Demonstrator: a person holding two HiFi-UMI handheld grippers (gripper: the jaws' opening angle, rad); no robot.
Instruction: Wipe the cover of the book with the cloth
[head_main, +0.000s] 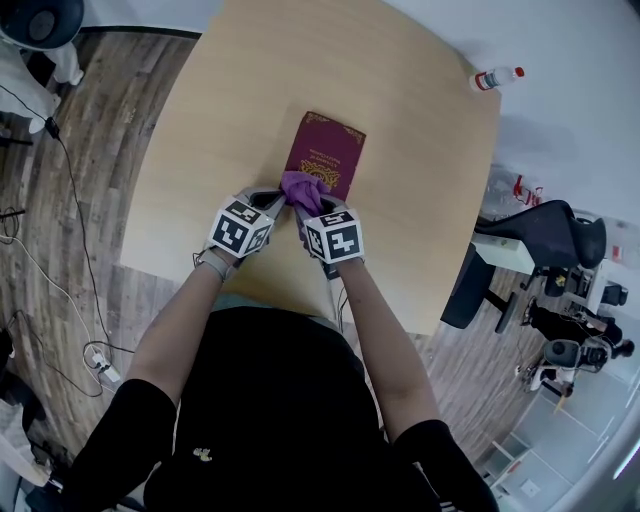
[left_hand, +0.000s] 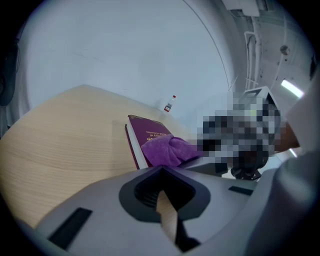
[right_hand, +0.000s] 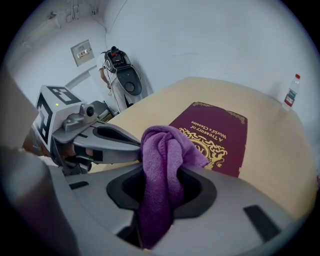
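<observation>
Finds maroon book (head_main: 326, 150) lying flat at frame centre on wooden surface (head_main: 200, 130). Finds right tool (head_main: 305, 212) clamped on purple cloth (head_main: 303, 190), bunched over book's lower edge. Records left tool (head_main: 278, 198) narrowed to a slit, empty, tips just beside cloth. Notes bottle (head_main: 497, 77) upper right.

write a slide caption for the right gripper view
Right gripper clamps a purple cloth at the near end of a maroon book lying on a wooden table.

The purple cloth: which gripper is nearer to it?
Right. The right gripper has its jaws shut on the cloth; the left gripper, jaws shut and empty, sits just to its left.
</observation>
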